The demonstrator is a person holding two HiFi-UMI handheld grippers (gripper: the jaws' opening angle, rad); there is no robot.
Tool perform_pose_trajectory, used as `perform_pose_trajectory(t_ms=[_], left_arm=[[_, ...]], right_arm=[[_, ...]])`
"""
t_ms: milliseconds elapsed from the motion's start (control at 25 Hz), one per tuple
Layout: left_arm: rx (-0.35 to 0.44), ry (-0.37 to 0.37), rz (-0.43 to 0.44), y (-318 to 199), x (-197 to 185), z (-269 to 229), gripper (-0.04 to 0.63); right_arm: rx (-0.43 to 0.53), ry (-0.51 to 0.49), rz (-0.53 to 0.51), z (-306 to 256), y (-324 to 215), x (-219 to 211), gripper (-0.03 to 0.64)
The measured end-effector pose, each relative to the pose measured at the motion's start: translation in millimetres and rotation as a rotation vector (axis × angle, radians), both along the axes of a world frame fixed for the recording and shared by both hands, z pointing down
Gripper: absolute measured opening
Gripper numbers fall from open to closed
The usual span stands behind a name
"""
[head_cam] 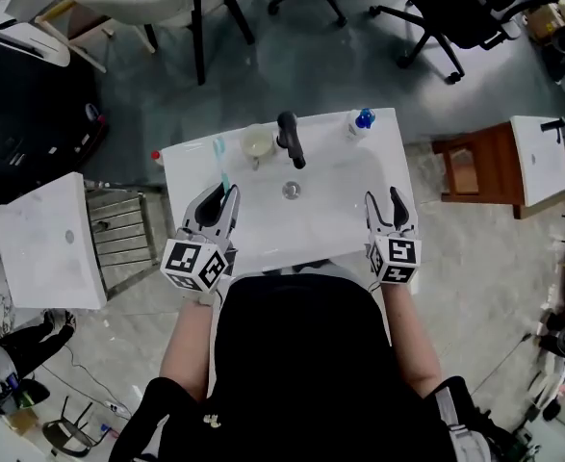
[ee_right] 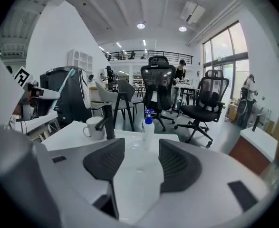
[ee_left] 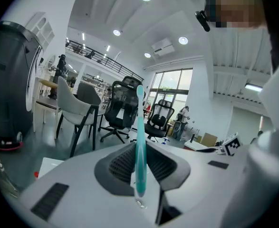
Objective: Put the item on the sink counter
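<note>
A teal toothbrush (head_cam: 220, 157) stands upright between the jaws of my left gripper (head_cam: 215, 205), which is shut on its handle over the left side of the white sink counter (head_cam: 181, 162). In the left gripper view the toothbrush (ee_left: 139, 141) rises straight up from the left gripper (ee_left: 140, 172), its brush end high against the room. My right gripper (head_cam: 385, 205) hovers over the basin's right side. In its own view the right gripper (ee_right: 141, 163) is open with nothing between the pads.
Along the counter's back stand a cream mug (head_cam: 257, 142), a black faucet (head_cam: 291, 140) and a soap bottle with a blue pump (head_cam: 359, 123). A wooden stool (head_cam: 475, 166) stands to the right, a white cabinet (head_cam: 41, 239) to the left, and office chairs behind.
</note>
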State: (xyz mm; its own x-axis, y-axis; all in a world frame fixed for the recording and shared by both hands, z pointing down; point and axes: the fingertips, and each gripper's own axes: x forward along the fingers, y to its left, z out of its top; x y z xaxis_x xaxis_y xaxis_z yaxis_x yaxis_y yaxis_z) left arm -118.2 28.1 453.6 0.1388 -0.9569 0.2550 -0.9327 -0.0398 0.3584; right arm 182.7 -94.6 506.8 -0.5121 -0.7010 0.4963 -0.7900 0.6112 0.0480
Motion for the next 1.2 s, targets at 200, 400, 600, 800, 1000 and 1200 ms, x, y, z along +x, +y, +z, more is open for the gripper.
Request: perform_pose_trajectory(t_ms=[200,400,600,800,1000,1200], left_arm=[[0.018,0.029,0.043,-30.1,-9.3,12.0,0.078],[0.043,0.058,0.088,-58.9,-15.6,21.9,0.078],[0.063,0.077,0.138,-89.2,-18.2,32.6,0.078],[0.075,0.079,0.169,-109.1,-20.5,47.7,0.078],[0.066,0.051,0.194,-125.0,-20.4,69.1,0.078],[0.068,0.010,0.208,-133.4,-17.4,81.9,0.078]], right_arm=[[0.000,0.040,0.070,-1.0,13.3,21.2,0.233],[-0.009,0.068,0.135,-0.6,29.3,38.0,0.233],[-0.039,0.087,0.193,3.0,44.6,47.6,0.233],[-0.053,0.110,0.231,8.3,55.3,53.4,0.233],[-0.071,0.119,0.273,10.7,62.7,63.8,0.233],[-0.091,0.133,0.295,14.7,71.0,70.7,0.233]])
